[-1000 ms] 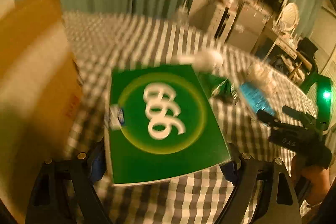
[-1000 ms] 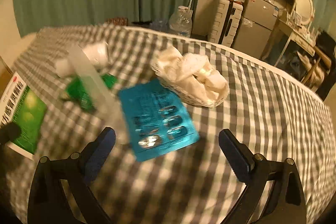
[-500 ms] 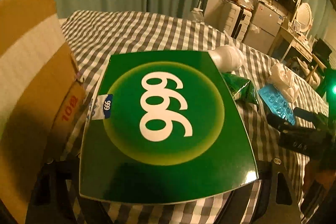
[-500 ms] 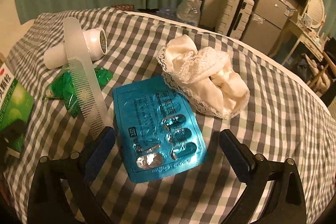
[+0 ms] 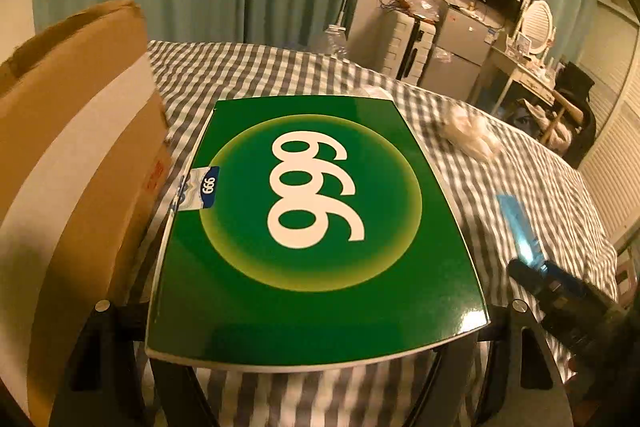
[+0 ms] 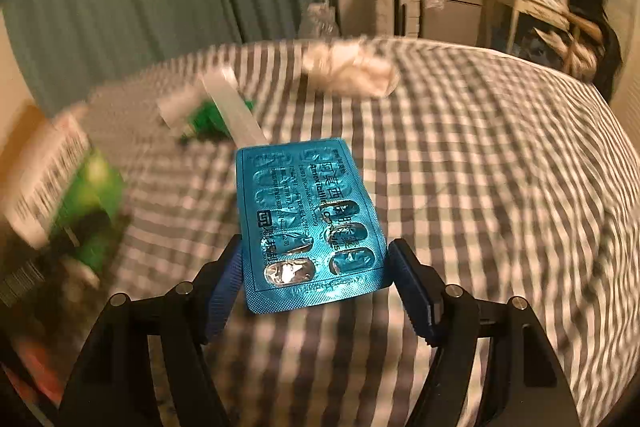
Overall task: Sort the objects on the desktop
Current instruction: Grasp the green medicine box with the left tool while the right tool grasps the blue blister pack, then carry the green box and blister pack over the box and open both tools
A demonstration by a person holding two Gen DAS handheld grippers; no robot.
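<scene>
My left gripper (image 5: 316,339) is shut on a green medicine box (image 5: 312,227) marked 999 and holds it flat above the checked table, next to the cardboard box (image 5: 76,155). My right gripper (image 6: 316,279) is shut on a blue blister pack (image 6: 308,219) of capsules and holds it raised over the table; the pack also shows in the left wrist view (image 5: 520,231). The green box (image 6: 84,203) in the left gripper appears blurred at the left of the right wrist view.
A clear comb (image 6: 236,111), a white bottle (image 6: 176,107) and a green packet (image 6: 212,123) lie mid-table. A white lace cloth (image 6: 348,67) lies farther back. A fridge, drawers and a desk stand behind the table.
My right gripper has shut on the blue blister pack and lifted it off the table. My left gripper has raised the green box higher beside the cardboard box.
</scene>
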